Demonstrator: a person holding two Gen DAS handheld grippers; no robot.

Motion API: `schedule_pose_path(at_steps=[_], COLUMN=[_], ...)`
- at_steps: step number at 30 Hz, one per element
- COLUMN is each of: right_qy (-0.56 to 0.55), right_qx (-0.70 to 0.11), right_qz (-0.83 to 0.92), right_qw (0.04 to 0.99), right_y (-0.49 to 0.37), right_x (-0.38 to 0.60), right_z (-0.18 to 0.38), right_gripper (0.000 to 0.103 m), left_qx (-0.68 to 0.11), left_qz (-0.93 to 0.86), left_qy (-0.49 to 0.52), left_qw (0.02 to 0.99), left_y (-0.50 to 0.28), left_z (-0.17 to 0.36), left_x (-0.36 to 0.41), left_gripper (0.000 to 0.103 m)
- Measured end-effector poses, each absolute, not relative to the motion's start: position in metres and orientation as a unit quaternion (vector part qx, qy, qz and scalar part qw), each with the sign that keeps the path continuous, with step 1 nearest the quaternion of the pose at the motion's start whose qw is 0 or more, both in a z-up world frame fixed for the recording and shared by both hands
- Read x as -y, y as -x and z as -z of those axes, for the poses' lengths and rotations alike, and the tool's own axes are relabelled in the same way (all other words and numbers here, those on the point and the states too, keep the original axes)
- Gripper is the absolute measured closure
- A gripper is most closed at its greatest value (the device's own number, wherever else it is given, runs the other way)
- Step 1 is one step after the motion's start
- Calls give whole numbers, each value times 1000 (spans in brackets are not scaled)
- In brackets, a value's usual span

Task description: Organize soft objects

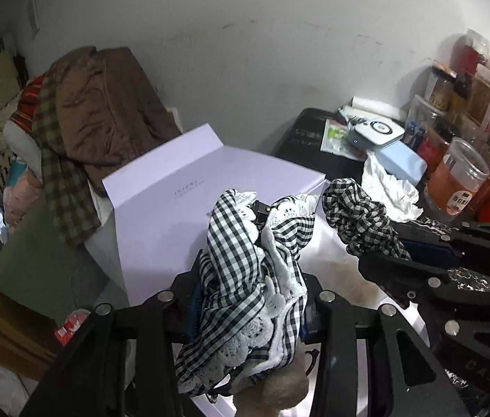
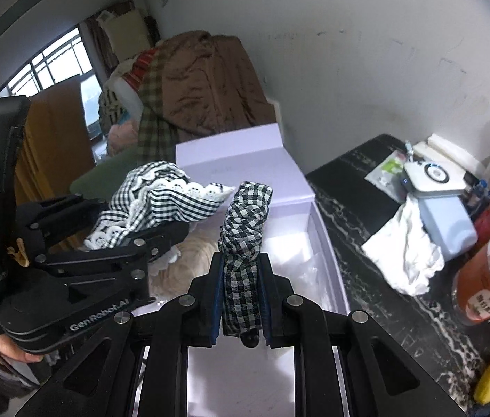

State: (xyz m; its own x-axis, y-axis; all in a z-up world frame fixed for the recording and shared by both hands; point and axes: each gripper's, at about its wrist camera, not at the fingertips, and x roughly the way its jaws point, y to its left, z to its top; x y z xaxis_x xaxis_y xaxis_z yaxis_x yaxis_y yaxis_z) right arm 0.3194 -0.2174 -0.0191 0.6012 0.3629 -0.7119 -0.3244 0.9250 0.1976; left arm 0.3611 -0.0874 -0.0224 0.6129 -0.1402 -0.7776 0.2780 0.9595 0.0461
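My left gripper is shut on a black-and-white gingham cloth with white lace trim, which bunches up between the fingers. My right gripper is shut on a twisted gingham fabric band that stands up from its pads. Both hang over an open lilac box whose lid leans back. A beige fluffy item lies inside the box. In the right wrist view the left gripper is at the left with the lace cloth. In the left wrist view the right gripper and the band are at the right.
A heap of clothes with a brown coat and a green check scarf lies behind the box. To the right, a black marbled counter carries a crumpled white cloth, a pale blue case, an orange-filled jar and other containers.
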Motion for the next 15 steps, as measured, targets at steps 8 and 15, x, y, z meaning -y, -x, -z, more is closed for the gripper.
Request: schedule_pose_path(at_steps=[8,15], right_qy=[-22,-11], right_qx=[-419,-423], right_qz=[-180,-153], right_qw=[890,893], right_y=[-322,-316], right_x=[213,217], right_z=[22,19], right_gripper=[79,58], left_qx=[-429,-405], left_qz=[95,85], left_qy=[-87,-91], left_qw=[894,906], left_y=[-360,-347], left_z=[26,9], left_x=[84,84], left_gripper=[51,37])
